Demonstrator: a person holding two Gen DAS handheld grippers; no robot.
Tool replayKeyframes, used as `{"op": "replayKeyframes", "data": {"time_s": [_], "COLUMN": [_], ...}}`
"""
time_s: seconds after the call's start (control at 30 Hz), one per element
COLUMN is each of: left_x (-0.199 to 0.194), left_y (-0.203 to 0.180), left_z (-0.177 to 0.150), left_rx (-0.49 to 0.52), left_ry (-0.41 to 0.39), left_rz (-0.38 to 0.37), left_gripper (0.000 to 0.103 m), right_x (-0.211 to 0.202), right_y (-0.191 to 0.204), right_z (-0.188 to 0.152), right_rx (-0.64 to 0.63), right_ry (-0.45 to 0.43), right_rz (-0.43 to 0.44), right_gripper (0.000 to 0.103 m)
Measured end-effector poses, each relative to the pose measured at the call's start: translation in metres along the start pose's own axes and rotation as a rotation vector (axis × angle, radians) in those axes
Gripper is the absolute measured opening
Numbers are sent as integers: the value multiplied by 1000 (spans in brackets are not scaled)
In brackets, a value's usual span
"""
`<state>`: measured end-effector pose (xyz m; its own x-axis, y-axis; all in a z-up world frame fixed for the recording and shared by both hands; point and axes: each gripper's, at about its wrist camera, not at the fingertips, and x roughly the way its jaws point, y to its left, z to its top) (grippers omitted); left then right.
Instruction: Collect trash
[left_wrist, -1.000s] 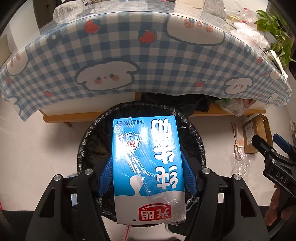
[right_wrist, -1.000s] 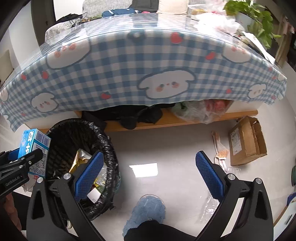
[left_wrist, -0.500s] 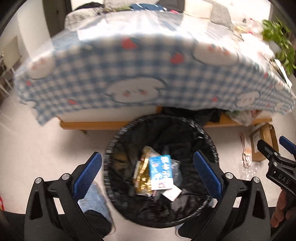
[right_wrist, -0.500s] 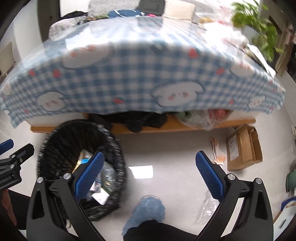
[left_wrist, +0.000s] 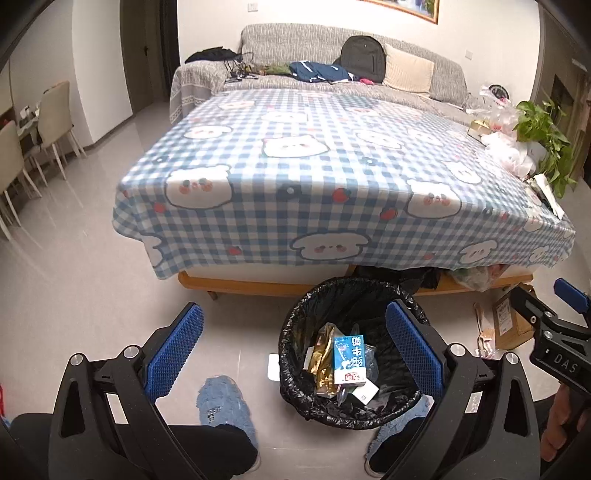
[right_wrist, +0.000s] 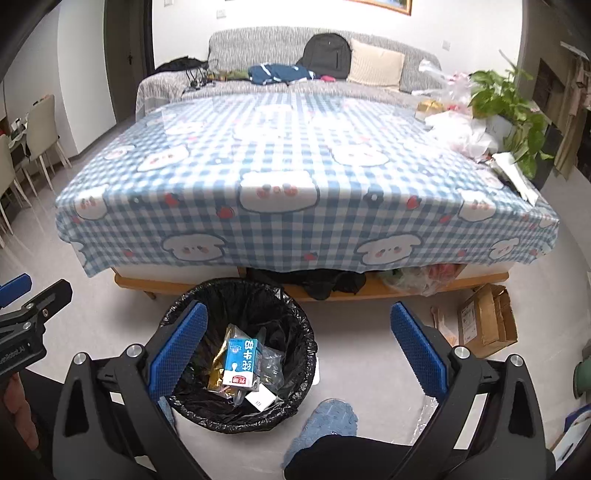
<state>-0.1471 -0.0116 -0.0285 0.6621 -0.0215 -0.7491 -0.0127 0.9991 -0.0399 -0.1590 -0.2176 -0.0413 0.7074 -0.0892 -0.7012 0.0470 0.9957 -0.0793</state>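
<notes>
Both tongs (left_wrist: 295, 350) (right_wrist: 308, 349) gape empty above the binned milk carton (left_wrist: 349, 358).

Open floor (left_wrist: 74, 280) is seen at left of the left wrist frame — passage free there. Lower centre is blocked by the bin (left_wrist: 295, 332), just in front of the table (left_wrist: 258, 284) edge. Slippered feet (left_wrist: 221, 402) sit beside the bin at bottom. Lower right of the right wrist frame is obstructed by a cardboard box (right_wrist: 484, 317) — bare floor is left between bin and box.
</notes>
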Motion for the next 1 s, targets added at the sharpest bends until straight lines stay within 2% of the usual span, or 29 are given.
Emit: {"op": "replayKeyframes", "data": {"time_s": [0.27,1.0], "left_x": [-29,-20], "left_y": [6,-1], "left_z": [-4,-12], "left_rx": [1,16], "left_ry": [-38,-21], "left_rz": [-18,-14], "left_gripper": [97,97], "right_x": [-27,-25], "right_y": [-1,1], "right_z": [-11,-9], "right_rx": [14,-4], "right_ry": [-20,-23], "right_rz": [41,51], "right_gripper": [95,95]}}
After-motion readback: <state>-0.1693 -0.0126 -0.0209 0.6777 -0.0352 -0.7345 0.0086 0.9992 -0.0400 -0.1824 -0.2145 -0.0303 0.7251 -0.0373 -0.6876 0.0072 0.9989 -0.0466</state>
